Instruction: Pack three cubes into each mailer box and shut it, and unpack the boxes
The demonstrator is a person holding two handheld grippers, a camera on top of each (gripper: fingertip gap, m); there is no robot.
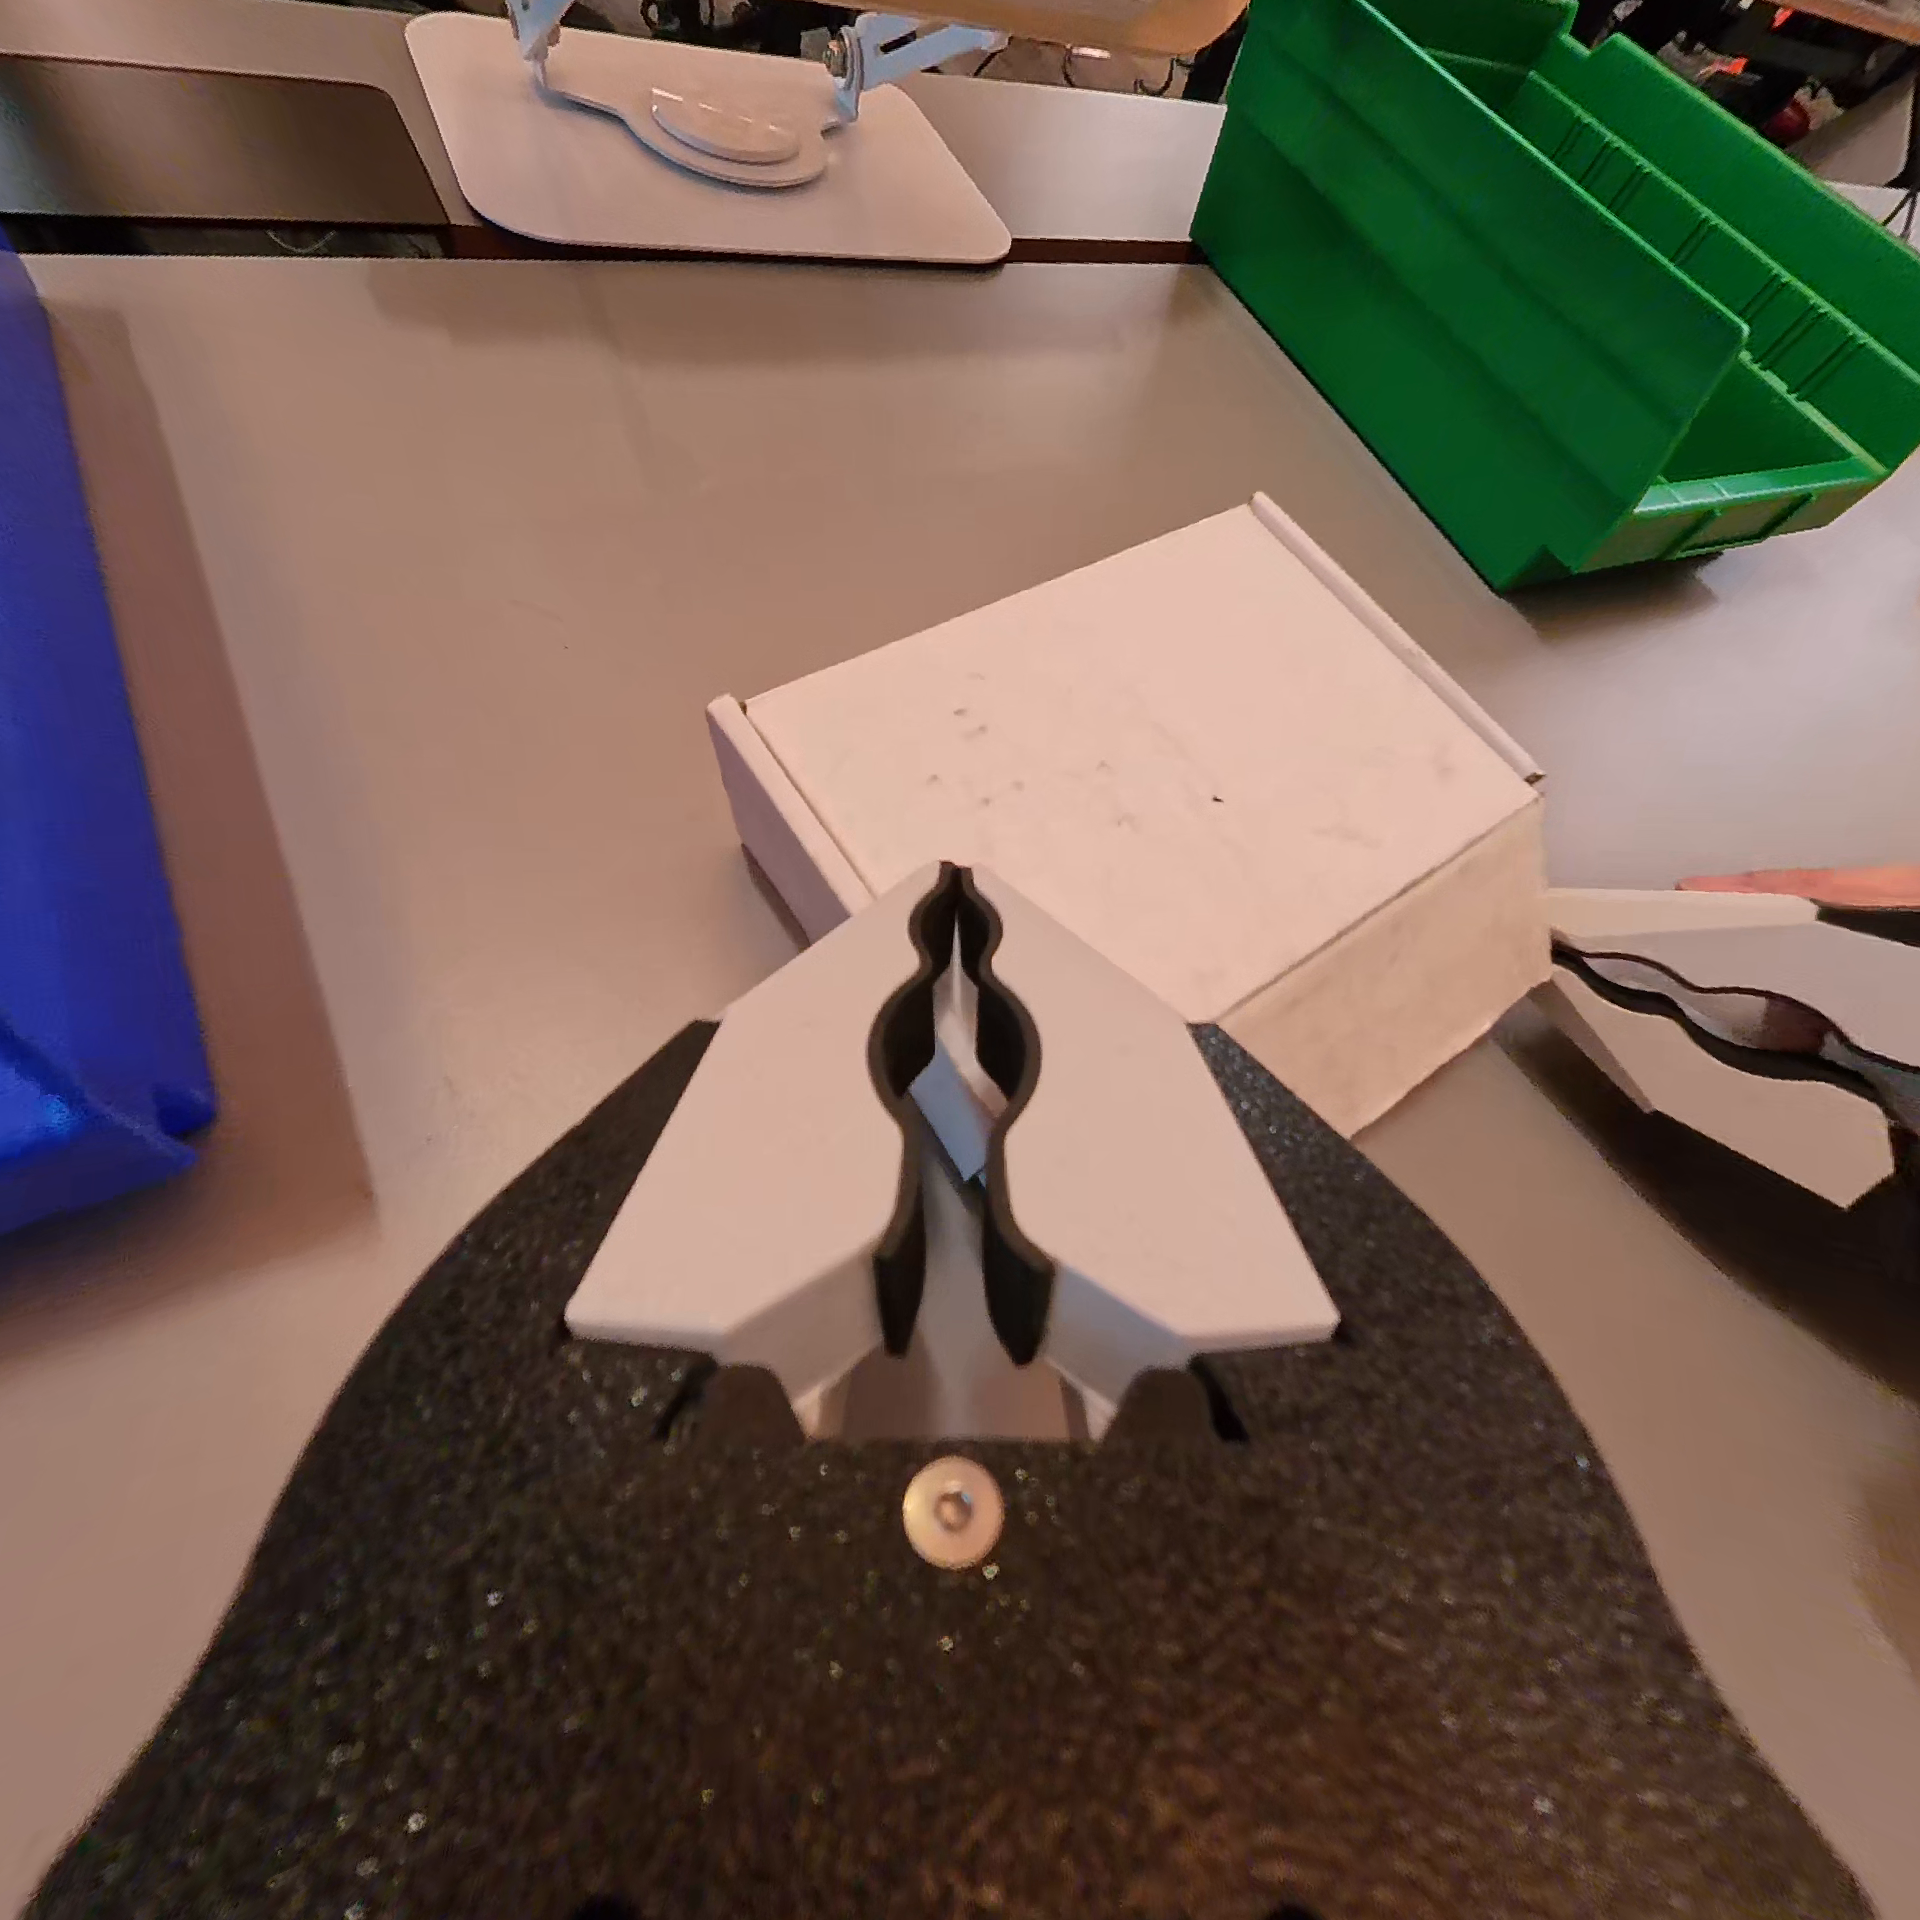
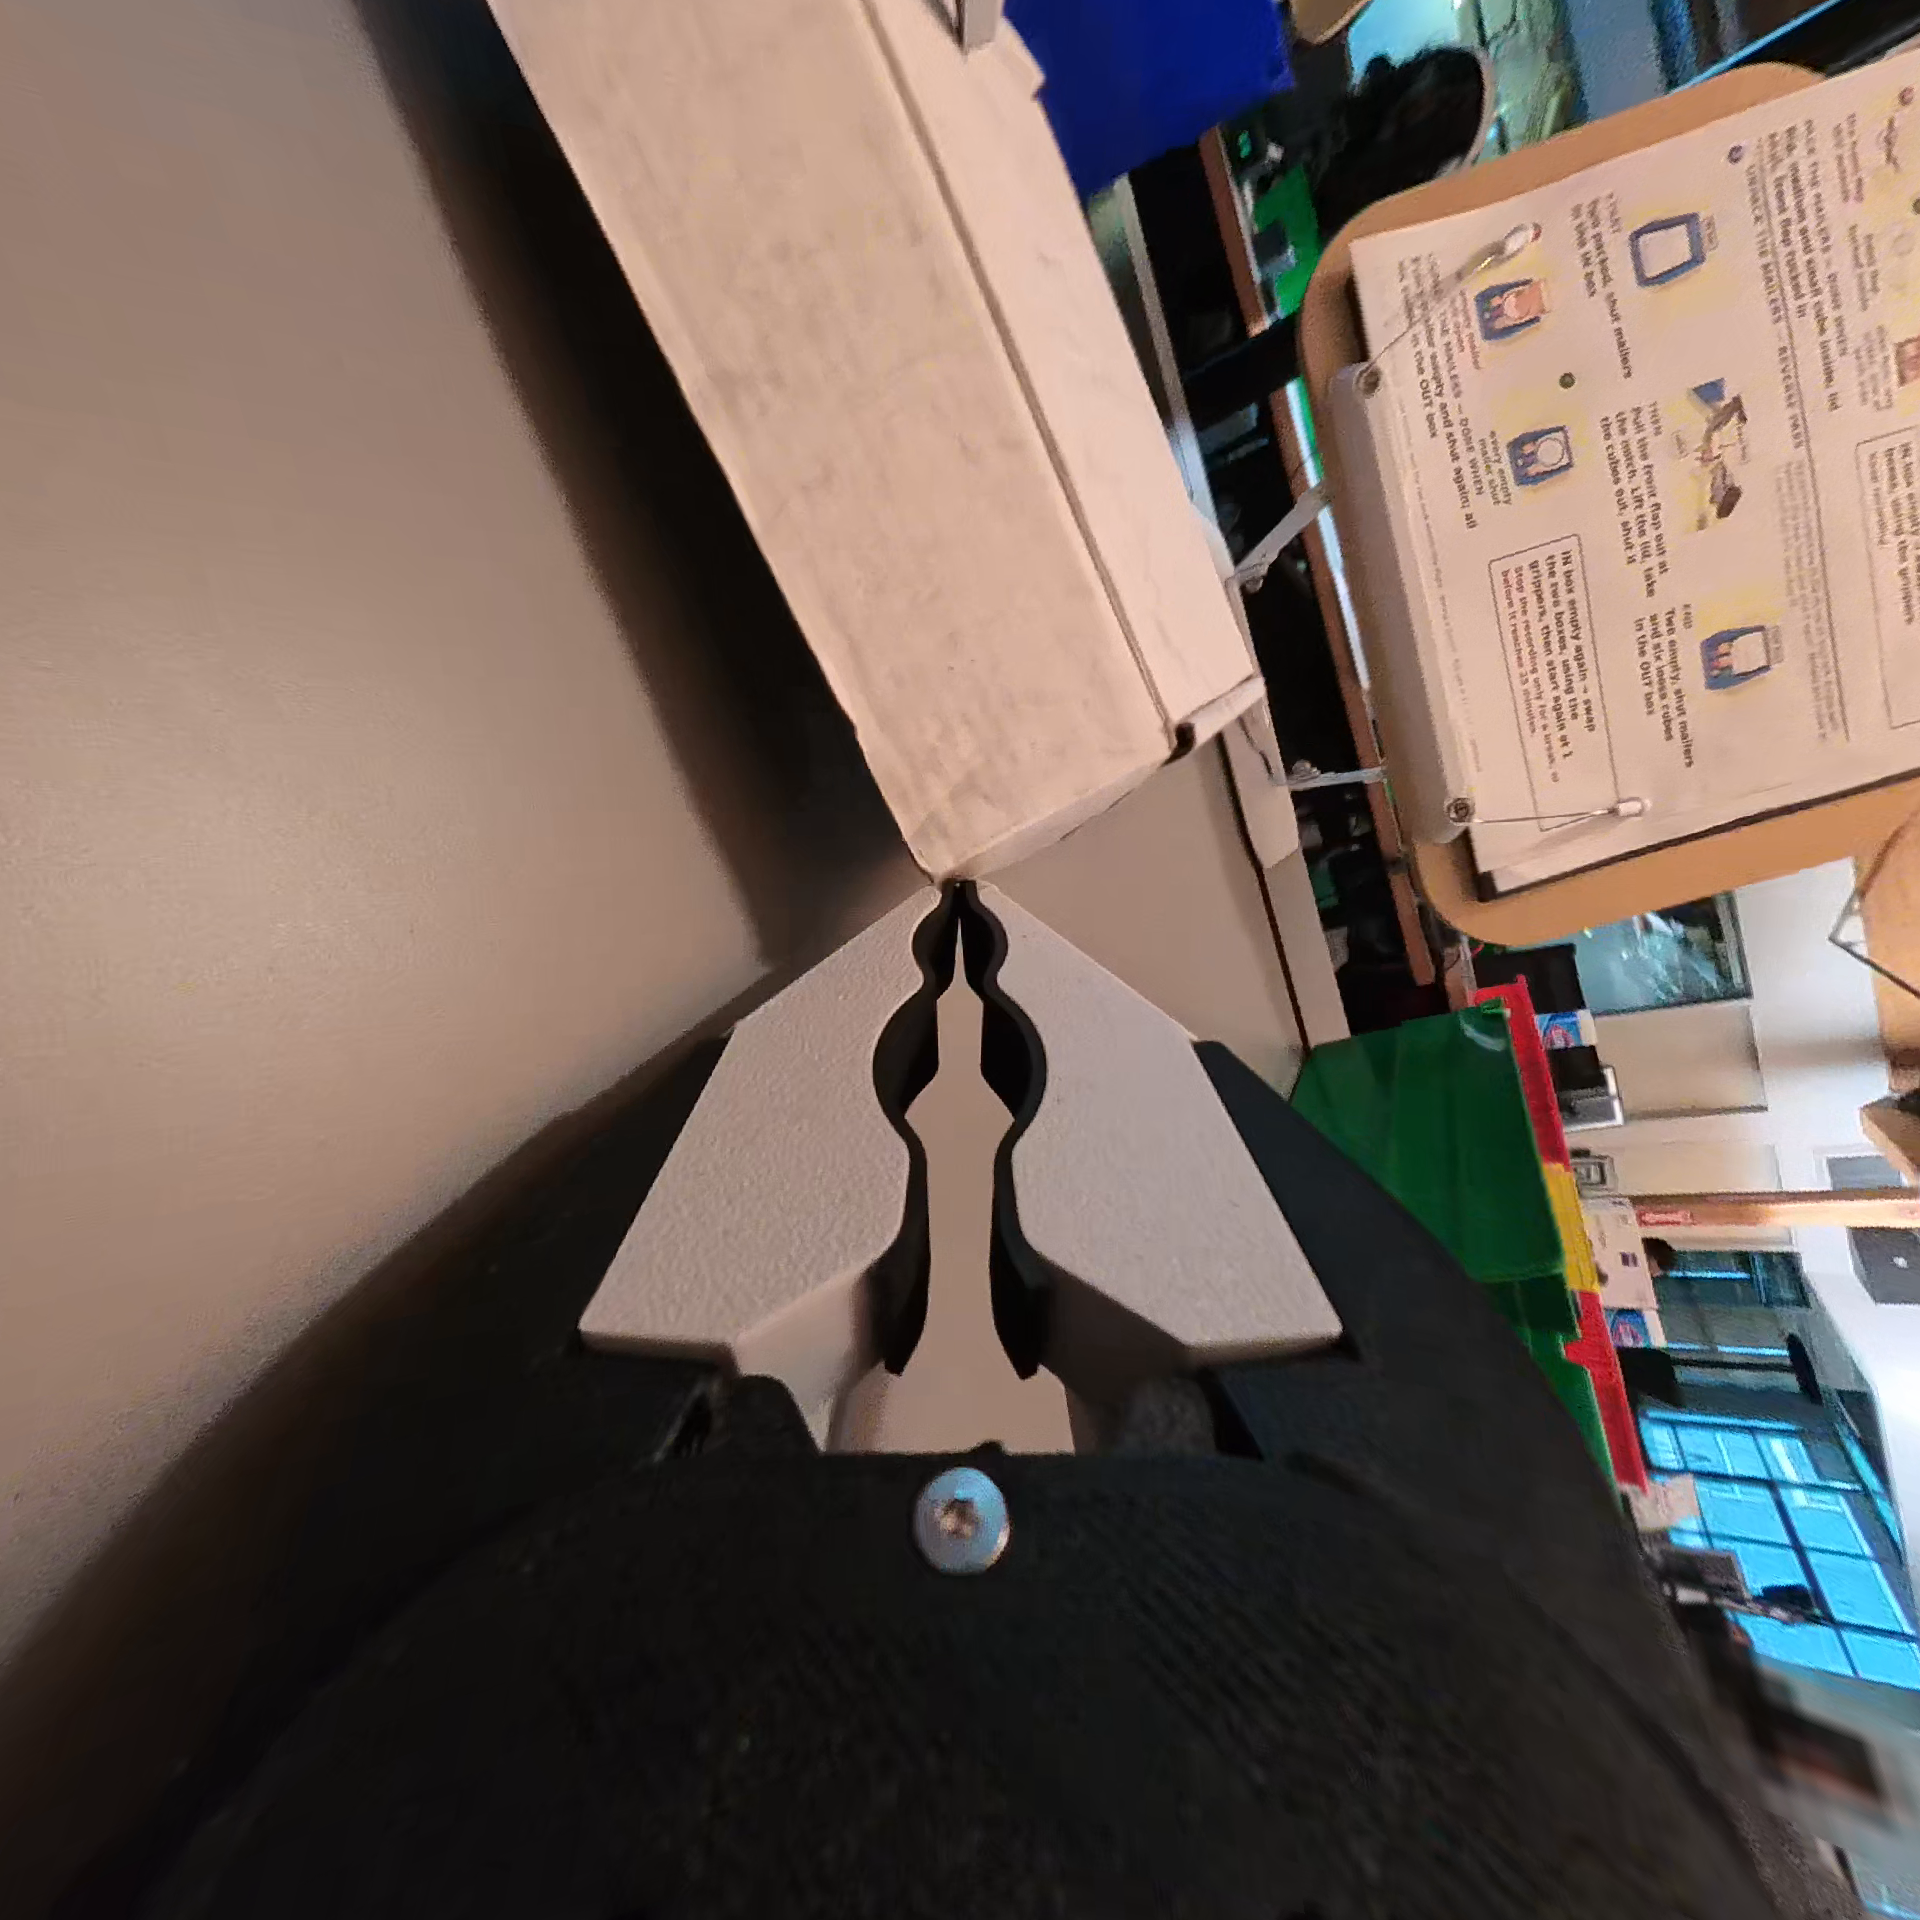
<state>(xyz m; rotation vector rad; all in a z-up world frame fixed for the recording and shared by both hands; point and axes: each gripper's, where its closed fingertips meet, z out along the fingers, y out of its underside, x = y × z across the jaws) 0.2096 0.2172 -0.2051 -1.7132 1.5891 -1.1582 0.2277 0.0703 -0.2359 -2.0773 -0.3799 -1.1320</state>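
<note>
A shut white mailer box (image 1: 1143, 748) lies on the grey table (image 1: 468, 571). My left gripper (image 1: 954, 873) is shut, and its tips sit over the box's near left edge. Through the slot between its fingers only the box's white edge shows. My right gripper (image 2: 958, 891) is shut, with nothing between the pads, and its tips touch a corner of the box (image 2: 883, 416). In the left wrist view it (image 1: 1558, 935) comes in from the right, lying on its side, tips against the box's right side wall. No cubes are in view.
A green bin (image 1: 1558, 312) stands behind the box at the right and a blue bin (image 1: 73, 779) at the left edge. A white stand base (image 1: 707, 156) sits at the back. An instruction sheet on a board (image 2: 1621, 468) stands beyond the table.
</note>
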